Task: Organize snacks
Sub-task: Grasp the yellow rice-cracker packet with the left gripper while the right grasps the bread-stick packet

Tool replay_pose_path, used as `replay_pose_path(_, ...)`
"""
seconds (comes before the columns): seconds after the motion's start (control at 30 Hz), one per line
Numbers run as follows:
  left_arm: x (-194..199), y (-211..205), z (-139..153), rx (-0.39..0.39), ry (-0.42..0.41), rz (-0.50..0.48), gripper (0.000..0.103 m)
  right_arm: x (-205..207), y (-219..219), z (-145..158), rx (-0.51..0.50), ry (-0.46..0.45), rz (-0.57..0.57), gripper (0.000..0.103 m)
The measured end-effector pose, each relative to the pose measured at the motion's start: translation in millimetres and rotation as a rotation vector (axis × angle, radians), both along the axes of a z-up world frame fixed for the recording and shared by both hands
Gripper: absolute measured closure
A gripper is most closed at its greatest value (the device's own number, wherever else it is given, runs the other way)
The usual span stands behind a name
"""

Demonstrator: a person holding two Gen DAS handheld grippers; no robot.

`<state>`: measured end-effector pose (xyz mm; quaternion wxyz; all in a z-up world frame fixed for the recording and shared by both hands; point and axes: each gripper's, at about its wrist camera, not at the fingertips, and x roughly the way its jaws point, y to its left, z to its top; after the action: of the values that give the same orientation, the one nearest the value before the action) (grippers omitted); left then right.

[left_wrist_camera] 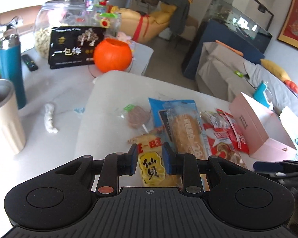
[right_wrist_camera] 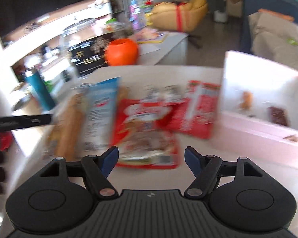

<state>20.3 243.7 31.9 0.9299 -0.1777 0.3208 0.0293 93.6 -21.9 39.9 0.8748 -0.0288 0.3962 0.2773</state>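
A: Left hand-held gripper [left_wrist_camera: 150,159]: you are keeping it narrow, its blue pads [left_wrist_camera: 133,159] sitting at either side of the yellow rice cracker pack [left_wrist_camera: 152,168]. Whether they are pressing it, I cannot tell.

B: And that pack is lying flat on the white tabletop [left_wrist_camera: 109,91], its far end touching the long bread packet [left_wrist_camera: 185,130].

A: Right. Just beyond, the blue bag [left_wrist_camera: 164,104] is lying under the bread, and a small clear-wrapped round snack [left_wrist_camera: 138,116] is sitting to its left.

B: Right hand-held gripper [right_wrist_camera: 151,159]: you are holding it wide apart, gripping nothing, above the near edge of the red snack bag [right_wrist_camera: 147,130].

A: That view is blurring badly. The red sachets [right_wrist_camera: 198,109] are lying beside the bag, toward the open pink box [right_wrist_camera: 254,127].

B: Two small items are sitting inside that box; too smeared to name.

A: Far back, an orange pumpkin bowl [left_wrist_camera: 112,55] is standing by a black pouch [left_wrist_camera: 73,47].
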Motion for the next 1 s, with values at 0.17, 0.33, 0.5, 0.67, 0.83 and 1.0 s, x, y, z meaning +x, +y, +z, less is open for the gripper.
replay_pose_path(0.17, 15, -6, -4, 0.051, 0.017, -0.02, 0.062, -14, 34, 6, 0.057, 0.032, 0.098, 0.029)
replay_pose_path(0.33, 5, 3, -4, 0.002, 0.01, 0.002, 0.06, -16, 65, -2, 0.073, 0.064, 0.15, 0.039)
replay_pose_path(0.5, 1, -2, -3, 0.003, 0.035, -0.045, 0.059, -16, 73, -13, 0.1, 0.181, 0.263, 0.067)
replay_pose_path(0.67, 3, -18, -5, 0.054, 0.064, -0.071, 0.059, -24, 44, -10, 0.087, 0.155, 0.198, 0.072)
replay_pose_path(0.83, -8, -39, -7, 0.02, 0.063, -0.196, 0.059, -37, -5, -8, 0.028, 0.111, 0.108, 0.072)
replay_pose_path(1.0, -23, -65, -11, 0.096, 0.082, -0.275, 0.057, -47, -28, -2, -0.043, 0.044, 0.074, 0.067)
